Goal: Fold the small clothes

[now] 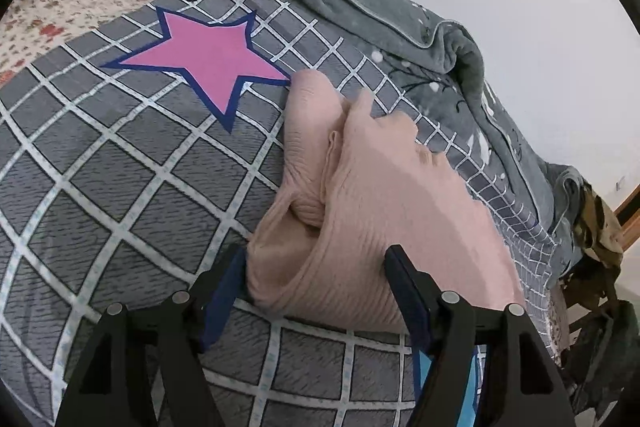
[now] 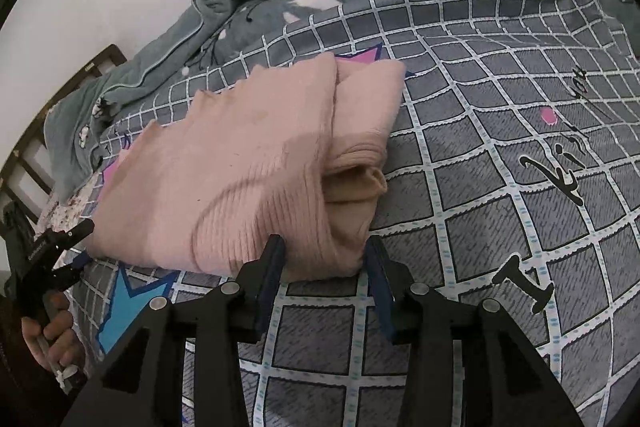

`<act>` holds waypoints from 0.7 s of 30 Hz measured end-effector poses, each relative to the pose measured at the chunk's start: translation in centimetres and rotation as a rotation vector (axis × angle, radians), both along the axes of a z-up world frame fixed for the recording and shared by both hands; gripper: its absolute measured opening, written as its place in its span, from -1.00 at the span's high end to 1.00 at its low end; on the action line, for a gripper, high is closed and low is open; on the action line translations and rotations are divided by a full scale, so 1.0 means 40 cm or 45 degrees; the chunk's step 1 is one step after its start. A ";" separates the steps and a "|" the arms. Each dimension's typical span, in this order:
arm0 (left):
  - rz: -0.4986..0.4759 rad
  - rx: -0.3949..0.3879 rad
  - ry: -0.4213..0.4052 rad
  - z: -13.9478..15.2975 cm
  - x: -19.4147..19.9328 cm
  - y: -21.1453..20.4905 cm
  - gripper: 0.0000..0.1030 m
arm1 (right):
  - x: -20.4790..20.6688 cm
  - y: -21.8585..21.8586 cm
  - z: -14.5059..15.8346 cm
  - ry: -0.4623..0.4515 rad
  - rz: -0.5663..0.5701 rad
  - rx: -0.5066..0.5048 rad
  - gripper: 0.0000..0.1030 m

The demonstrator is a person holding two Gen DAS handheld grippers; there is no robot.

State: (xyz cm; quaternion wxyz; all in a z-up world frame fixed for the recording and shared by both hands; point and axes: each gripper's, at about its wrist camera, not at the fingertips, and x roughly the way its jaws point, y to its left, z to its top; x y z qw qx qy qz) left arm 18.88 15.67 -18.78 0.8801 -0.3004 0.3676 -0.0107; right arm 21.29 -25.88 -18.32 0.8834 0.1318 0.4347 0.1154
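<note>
- Left black two-finger gripper with blue pads (image 1: 316, 263): tilted downward, jaws standing wide, one finger at each side of the folded garment's near edge; whether the pads press on it cannot be told.
- Seen from the right wrist, the left gripper sits at the far left edge, held by a person's bare hand (image 2: 52, 331), fingers curled round the handle.
- Right black two-finger gripper with blue pads (image 2: 326, 253): tilted downward, jaws partly apart, pads flanking the thick folded corner, touching both sides.
</note>
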 end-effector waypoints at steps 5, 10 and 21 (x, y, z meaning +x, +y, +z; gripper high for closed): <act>0.023 -0.044 -0.014 -0.008 0.007 0.009 -0.13 | 0.008 -0.018 -0.006 0.016 -0.021 0.063 0.19; 0.023 -0.095 -0.011 -0.011 0.004 0.021 0.27 | 0.009 -0.019 -0.007 0.018 -0.024 0.074 0.19; 0.048 -0.207 -0.020 -0.027 0.000 0.051 0.19 | 0.005 -0.017 -0.005 0.018 -0.031 0.073 0.19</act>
